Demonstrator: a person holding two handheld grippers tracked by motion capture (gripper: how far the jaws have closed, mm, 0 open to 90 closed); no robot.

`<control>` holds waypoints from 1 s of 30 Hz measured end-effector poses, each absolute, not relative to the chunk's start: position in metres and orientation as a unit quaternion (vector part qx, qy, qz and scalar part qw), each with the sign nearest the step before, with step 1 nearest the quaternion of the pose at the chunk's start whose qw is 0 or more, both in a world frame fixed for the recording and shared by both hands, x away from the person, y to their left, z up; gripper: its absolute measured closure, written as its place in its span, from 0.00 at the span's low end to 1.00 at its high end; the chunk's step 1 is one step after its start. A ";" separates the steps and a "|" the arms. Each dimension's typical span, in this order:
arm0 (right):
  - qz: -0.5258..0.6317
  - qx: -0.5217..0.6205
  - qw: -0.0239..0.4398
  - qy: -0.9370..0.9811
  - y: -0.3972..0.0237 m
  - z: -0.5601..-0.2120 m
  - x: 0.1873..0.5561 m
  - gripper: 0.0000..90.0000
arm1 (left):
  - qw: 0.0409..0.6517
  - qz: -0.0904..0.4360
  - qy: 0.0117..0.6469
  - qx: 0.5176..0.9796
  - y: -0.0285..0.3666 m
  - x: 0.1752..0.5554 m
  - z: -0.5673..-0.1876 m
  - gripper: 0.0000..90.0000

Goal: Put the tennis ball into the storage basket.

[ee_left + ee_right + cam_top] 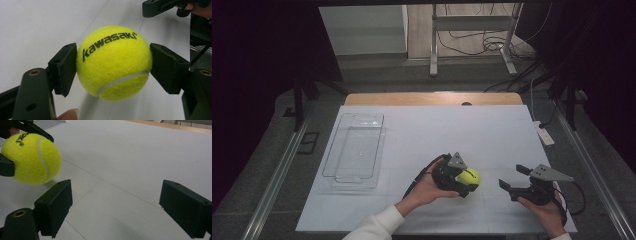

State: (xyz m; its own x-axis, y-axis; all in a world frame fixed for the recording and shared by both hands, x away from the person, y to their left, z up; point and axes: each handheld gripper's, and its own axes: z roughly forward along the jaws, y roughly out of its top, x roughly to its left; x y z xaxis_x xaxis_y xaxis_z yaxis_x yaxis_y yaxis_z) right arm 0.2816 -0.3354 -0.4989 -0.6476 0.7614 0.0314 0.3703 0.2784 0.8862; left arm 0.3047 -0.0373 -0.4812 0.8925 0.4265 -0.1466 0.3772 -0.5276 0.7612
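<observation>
Squarely clamped — tennis ball point(114, 63) between left hand-held gripper point(113, 65) pads.

Dim room, dark edges, table evenly lit, soft shadows, close views sharp

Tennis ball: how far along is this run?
Done: the left claw is shut on the tennis ball, pads pressing both its sides. In hand: the ball looks lifted slightly off the white table. Left: probably carrying it to the clear tray, which holds nothing yet. The right claw is open, holding nothing.
</observation>
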 end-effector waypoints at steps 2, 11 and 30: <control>0.477 0.365 0.205 0.773 -0.335 -0.499 0.281 0.13 | 0.431 0.031 0.229 0.873 -0.035 0.305 -0.479 0.30; 0.477 0.364 0.205 0.773 -0.335 -0.498 0.281 0.13 | 0.453 0.044 0.237 0.858 -0.021 0.304 -0.469 0.30; 0.480 0.357 0.204 0.775 -0.334 -0.498 0.280 0.13 | 0.483 0.066 0.254 0.835 0.005 0.308 -0.452 0.30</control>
